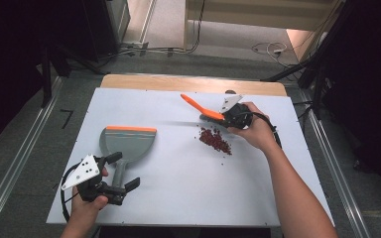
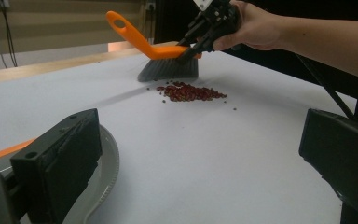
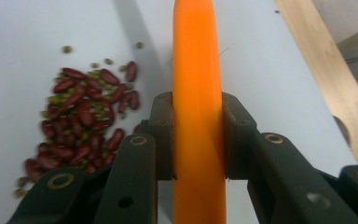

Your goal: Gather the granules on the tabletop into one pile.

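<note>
The brush [image 3: 198, 116] has a smooth, glossy orange plastic handle and matt dark grey bristles. The dustpan [image 1: 127, 145] looks like matt grey plastic with an orange strip along its front lip. The beans [image 3: 81, 116], dark red mixed with small green ones, have smooth, slightly shiny skins. The surface [image 1: 178, 173] is matt, smooth and white, edged in pale wood. The right gripper [image 3: 198, 140] looks matt black plastic.
</note>
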The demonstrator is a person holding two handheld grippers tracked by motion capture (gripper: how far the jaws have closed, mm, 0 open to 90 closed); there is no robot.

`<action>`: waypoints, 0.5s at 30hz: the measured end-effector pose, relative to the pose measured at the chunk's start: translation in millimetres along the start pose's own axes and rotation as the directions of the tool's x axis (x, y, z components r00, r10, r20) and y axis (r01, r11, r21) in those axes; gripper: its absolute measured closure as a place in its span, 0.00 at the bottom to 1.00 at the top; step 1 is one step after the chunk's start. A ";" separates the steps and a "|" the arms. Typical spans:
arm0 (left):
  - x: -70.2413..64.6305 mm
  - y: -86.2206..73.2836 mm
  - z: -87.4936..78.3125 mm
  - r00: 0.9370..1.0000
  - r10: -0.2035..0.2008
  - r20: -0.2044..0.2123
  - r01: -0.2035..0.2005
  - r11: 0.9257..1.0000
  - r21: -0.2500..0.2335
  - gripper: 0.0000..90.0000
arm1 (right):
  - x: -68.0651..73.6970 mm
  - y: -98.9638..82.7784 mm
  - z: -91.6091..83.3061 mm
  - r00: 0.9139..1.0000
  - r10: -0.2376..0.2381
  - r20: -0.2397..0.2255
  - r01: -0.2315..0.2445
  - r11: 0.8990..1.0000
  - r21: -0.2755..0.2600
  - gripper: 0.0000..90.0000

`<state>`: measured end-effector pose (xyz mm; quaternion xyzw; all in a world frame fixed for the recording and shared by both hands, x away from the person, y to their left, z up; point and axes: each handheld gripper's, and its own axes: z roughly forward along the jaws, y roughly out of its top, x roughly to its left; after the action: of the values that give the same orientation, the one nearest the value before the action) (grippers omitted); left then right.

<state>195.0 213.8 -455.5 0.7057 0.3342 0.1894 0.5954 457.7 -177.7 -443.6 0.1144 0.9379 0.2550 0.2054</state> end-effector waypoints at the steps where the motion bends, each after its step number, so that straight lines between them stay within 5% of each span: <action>1: -0.3 0.3 0.1 1.000 0.001 0.000 -0.001 1.000 -0.001 0.00 | 3.0 -1.1 -1.7 1.000 -0.005 -0.003 0.005 1.000 0.001 0.76; 12: -2.9 1.8 3.0 1.000 0.007 0.005 -0.007 1.000 0.002 0.00 | 26.9 -12.9 -21.2 0.996 -0.073 -0.060 0.073 0.997 -0.013 0.76; 15: -3.1 2.0 4.0 1.000 0.009 0.006 -0.009 1.000 0.004 0.00 | 27.0 -14.5 -25.2 0.998 -0.044 -0.055 0.042 0.998 -0.035 0.76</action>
<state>196.0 208.7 -454.0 0.7088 0.3296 0.1891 0.5942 420.9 -192.1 -440.3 0.0834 0.9411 0.2693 0.1865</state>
